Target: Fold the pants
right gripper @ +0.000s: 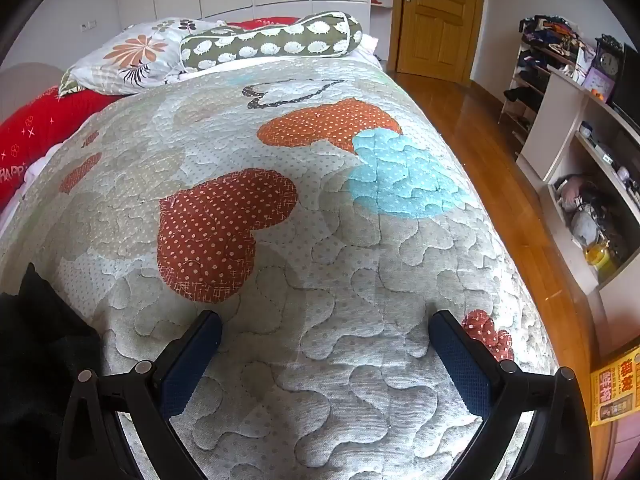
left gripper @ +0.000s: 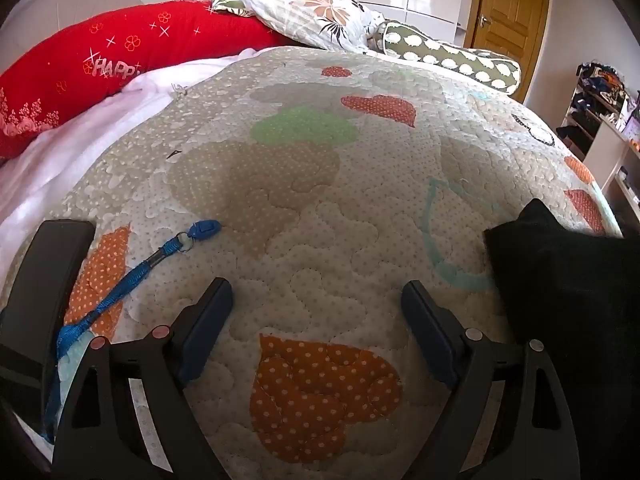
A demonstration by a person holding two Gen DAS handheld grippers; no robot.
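The black pants lie as a dark heap on the quilted bedspread, at the right edge of the left wrist view. They also show at the lower left of the right wrist view. My left gripper is open and empty over the quilt, with the pants to its right and apart from it. My right gripper is open and empty over the quilt, with the pants to its left.
A blue lanyard with a clip lies on the quilt left of the left gripper, beside a black object. Pillows and a red cushion are at the bed's head. The wooden floor, shelves and a door are to the right.
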